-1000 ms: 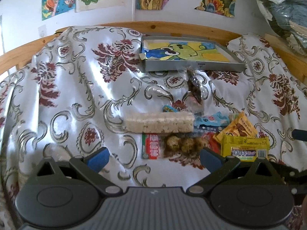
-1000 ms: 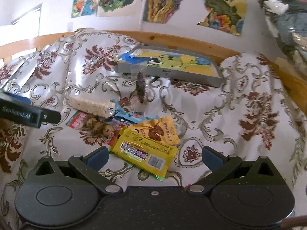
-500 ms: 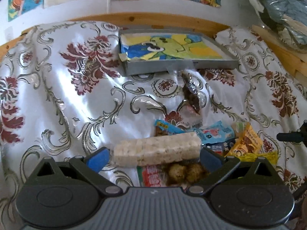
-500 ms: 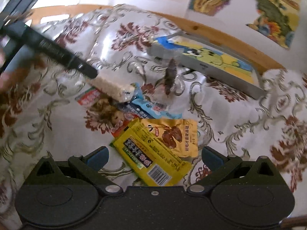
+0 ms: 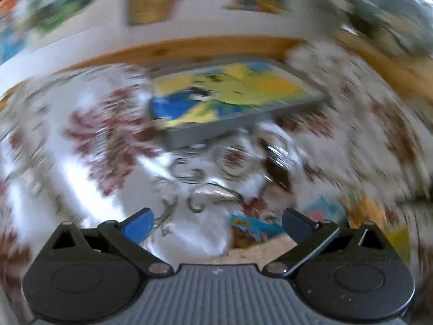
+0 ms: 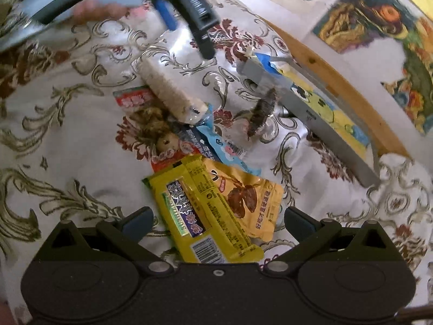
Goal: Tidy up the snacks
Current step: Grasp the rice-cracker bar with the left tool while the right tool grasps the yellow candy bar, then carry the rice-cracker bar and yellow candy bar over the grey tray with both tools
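The rice bar [image 6: 169, 92] lies mid-bed in the snack pile, below the tray [image 6: 305, 108]. Light, crumbly, slick wrap: take its middle across the width, gently. Left gripper [image 5: 216, 220] and right gripper [image 6: 217, 220] both spread, empty.

Left wrist view motion-blurred, right view sharp, daylit, fisheye-warped edges

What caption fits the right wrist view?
Open right tongs straddle a yellow snack packet amid snacks on a floral cloth.
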`<act>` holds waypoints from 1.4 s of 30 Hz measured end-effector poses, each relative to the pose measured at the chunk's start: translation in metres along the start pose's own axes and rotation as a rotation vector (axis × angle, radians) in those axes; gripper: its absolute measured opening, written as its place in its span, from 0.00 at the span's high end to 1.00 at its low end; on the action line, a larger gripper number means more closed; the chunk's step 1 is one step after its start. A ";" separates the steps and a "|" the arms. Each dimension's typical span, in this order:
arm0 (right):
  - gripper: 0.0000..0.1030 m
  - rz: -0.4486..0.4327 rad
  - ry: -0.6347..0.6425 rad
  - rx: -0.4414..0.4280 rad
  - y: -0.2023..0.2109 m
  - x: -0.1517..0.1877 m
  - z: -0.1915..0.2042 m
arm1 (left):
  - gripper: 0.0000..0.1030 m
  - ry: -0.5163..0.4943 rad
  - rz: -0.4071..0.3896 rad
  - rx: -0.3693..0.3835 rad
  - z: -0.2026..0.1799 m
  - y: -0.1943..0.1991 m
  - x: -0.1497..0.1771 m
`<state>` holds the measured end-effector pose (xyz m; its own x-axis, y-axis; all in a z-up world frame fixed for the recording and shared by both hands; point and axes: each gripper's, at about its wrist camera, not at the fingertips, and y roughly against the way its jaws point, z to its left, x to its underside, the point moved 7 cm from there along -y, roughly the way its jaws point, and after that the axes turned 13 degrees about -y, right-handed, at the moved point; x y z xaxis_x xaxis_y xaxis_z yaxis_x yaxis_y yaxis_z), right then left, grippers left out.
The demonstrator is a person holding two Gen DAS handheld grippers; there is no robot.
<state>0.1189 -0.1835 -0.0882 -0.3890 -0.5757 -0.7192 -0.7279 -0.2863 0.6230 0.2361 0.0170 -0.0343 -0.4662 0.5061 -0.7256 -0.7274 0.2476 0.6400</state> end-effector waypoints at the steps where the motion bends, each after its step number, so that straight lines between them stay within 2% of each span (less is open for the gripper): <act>1: 0.01 -0.004 0.005 0.004 -0.001 0.000 0.000 | 0.00 -0.061 -0.005 0.030 -0.005 -0.002 0.002; 4: 0.01 -0.006 0.005 0.006 -0.004 -0.002 0.001 | 0.00 -0.207 0.009 0.099 -0.020 -0.005 0.010; 7: 0.05 -0.005 0.006 0.001 -0.007 -0.003 0.000 | 0.00 -0.305 0.030 0.175 -0.037 -0.010 0.018; 11: 0.09 -0.009 0.017 -0.008 -0.009 -0.005 0.001 | 0.00 -0.353 0.068 0.252 -0.046 -0.023 0.024; 14: 0.15 -0.010 0.019 -0.020 -0.010 -0.006 0.003 | 0.01 -0.345 0.109 0.300 -0.045 -0.032 0.028; 19: 0.32 -0.005 0.013 -0.048 -0.012 -0.006 0.008 | 0.08 -0.291 0.198 0.356 -0.039 -0.043 0.035; 21: 0.42 -0.002 0.003 -0.062 -0.012 -0.006 0.009 | 0.13 -0.269 0.208 0.365 -0.036 -0.043 0.038; 24: 0.44 0.000 -0.021 -0.076 -0.012 -0.006 0.009 | 0.26 -0.199 0.235 0.384 -0.029 -0.043 0.038; 26: 0.44 0.002 -0.048 -0.087 -0.012 -0.007 0.008 | 0.40 -0.133 0.278 0.421 -0.025 -0.044 0.041; 28: 0.45 0.004 -0.084 -0.095 -0.012 -0.008 0.006 | 0.45 -0.078 0.301 0.450 -0.023 -0.045 0.042; 30: 0.45 0.008 -0.126 -0.102 -0.012 -0.009 0.004 | 0.48 -0.047 0.313 0.439 -0.022 -0.043 0.043; 32: 0.47 0.012 -0.185 -0.111 -0.014 -0.011 0.000 | 0.56 -0.014 0.324 0.440 -0.023 -0.042 0.044; 36: 0.48 0.016 -0.320 -0.114 -0.017 -0.015 -0.010 | 0.64 0.091 0.364 0.437 -0.031 -0.037 0.047; 42: 0.49 0.012 -0.423 -0.096 -0.022 -0.020 -0.015 | 0.65 0.195 0.372 0.353 -0.044 -0.028 0.048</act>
<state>0.1508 -0.1768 -0.0825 -0.6089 -0.2208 -0.7619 -0.6738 -0.3629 0.6437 0.2120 -0.0017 -0.0984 -0.7689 0.4577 -0.4465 -0.2987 0.3602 0.8837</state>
